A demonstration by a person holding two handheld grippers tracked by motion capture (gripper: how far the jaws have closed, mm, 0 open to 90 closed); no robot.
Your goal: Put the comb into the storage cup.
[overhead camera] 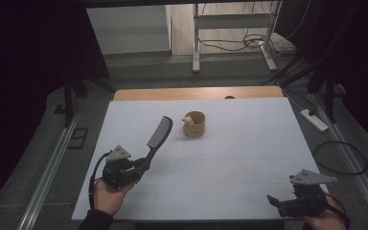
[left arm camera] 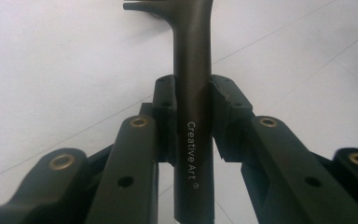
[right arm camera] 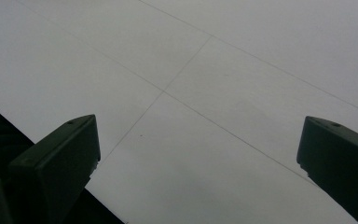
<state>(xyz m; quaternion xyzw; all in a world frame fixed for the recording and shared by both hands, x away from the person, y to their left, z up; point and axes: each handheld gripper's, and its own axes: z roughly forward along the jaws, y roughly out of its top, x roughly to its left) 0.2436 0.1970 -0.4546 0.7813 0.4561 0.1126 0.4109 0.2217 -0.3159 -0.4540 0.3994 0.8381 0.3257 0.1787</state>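
Count: 2 tools, 1 comb, 1 wooden cup w/ a small pale thing inside, 1 white tabletop (overhead camera: 220,158).

Nearest, well to the near right of the cup: right tool (overhead camera: 274,201), held in a hand at the tabletop's near right corner. Its jaws stand wide apart w/ nothing between them, bare white surface below in the right gripper view.

Near left of the cup: left tool (overhead camera: 143,165), held from below by the person's left hand (overhead camera: 106,196). Jaws clamped tight on the handle of the black comb (overhead camera: 157,136); in the left gripper view the handle (left arm camera: 193,116) runs straight up between both pads, "Creative Art" printed on it. Comb rises off the tabletop, tilted, its toothed end pointing toward the cup, stopping just left of it, not touching.

Farthest: round wooden cup (overhead camera: 195,124), upright, mid-tabletop toward the far edge, pale thing (overhead camera: 188,120) at its left rim; can't tell what it is.
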